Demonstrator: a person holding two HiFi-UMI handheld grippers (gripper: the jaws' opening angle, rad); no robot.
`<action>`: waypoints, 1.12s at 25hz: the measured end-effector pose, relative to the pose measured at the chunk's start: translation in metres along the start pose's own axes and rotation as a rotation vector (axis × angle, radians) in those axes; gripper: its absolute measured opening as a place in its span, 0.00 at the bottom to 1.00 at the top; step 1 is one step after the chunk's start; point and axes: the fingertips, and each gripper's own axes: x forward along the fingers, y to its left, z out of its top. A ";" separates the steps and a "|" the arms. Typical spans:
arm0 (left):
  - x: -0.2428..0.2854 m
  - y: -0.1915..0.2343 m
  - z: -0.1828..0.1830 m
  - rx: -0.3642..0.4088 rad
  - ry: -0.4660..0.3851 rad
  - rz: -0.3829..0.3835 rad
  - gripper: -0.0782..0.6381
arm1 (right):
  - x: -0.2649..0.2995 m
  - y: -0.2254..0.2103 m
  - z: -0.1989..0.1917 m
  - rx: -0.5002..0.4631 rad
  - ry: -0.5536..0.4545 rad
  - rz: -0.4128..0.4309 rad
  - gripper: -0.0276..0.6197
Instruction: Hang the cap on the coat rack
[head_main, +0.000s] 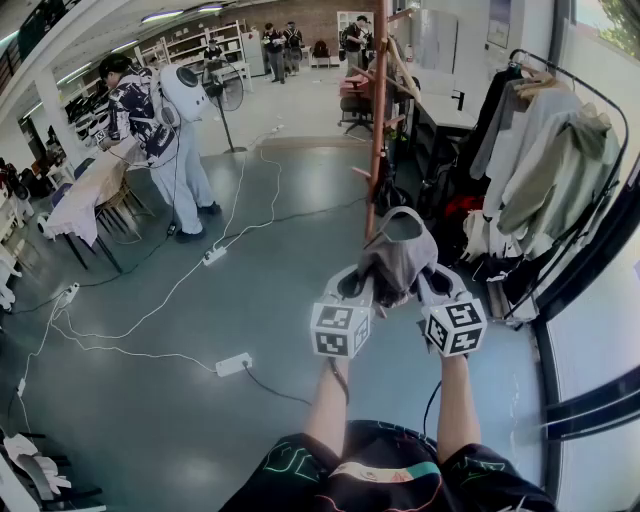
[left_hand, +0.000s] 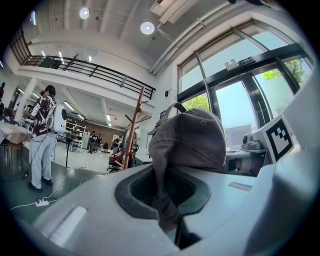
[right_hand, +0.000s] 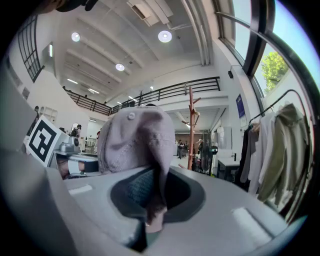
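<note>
In front of the coat rack (head_main: 378, 120), left gripper (head_main: 355, 287) and right gripper (head_main: 432, 287) jaws pinch the cap (head_main: 398, 250) by its rim; likely soft, light, floppy.

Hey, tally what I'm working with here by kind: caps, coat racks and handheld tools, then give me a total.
grey fabric cap: 1
reddish-brown wooden coat rack: 1
grey handheld tools: 2 (left tool, right tool)
Total: 4

Item count
Views are showing one cap (head_main: 398, 250), two claws, left claw (head_main: 356, 287) and right claw (head_main: 432, 287), and one coat rack (head_main: 377, 120).
</note>
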 end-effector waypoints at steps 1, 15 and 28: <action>0.003 0.001 0.000 0.008 0.003 -0.001 0.16 | 0.005 -0.001 0.001 0.000 0.001 0.008 0.08; 0.011 0.028 0.018 0.049 -0.006 0.008 0.16 | 0.038 0.006 0.019 0.011 -0.047 0.068 0.08; 0.003 0.023 -0.006 0.162 0.075 0.017 0.17 | 0.035 0.015 -0.011 0.016 0.033 0.098 0.09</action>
